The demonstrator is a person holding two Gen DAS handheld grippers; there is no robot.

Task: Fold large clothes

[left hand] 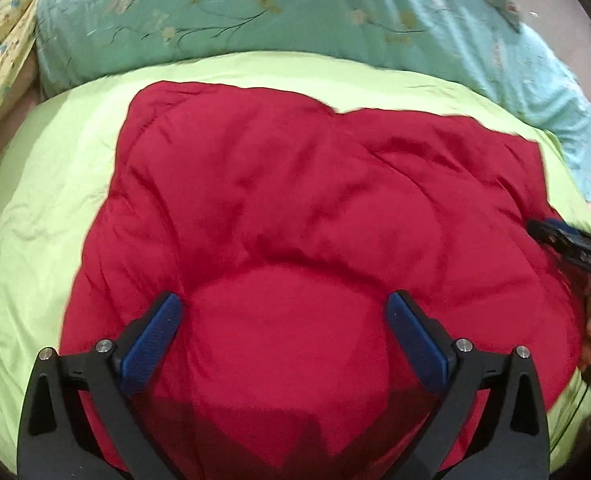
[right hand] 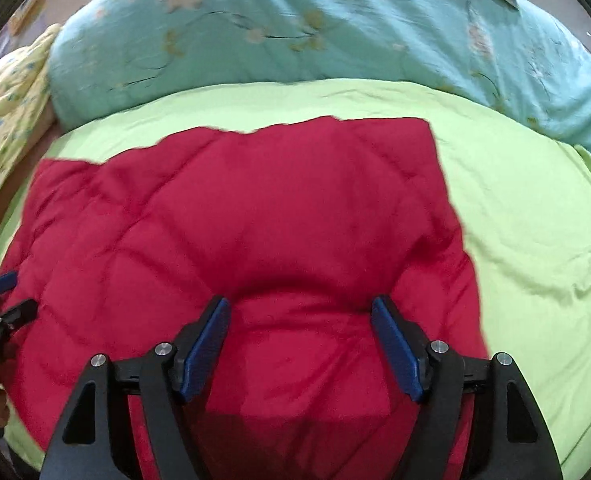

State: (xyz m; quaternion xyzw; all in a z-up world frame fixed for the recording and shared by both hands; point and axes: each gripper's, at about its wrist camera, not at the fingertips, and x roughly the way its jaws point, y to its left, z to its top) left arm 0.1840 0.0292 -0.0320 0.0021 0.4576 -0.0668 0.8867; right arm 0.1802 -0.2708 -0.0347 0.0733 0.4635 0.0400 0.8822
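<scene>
The bed's lime-green sheet [left hand: 55, 208] is carrying the big red quilted padded garment [left hand: 295, 208], which is lying across its middle below the teal floral duvet [left hand: 215, 12], looking already doubled into a puffy rectangle with at least one more fold probably waiting. The left gripper [left hand: 283, 340] is hanging over the near edge, jaws spread wide, while the right gripper [right hand: 299, 344] is hovering with jaws parted; neither is pinching any fabric.
</scene>
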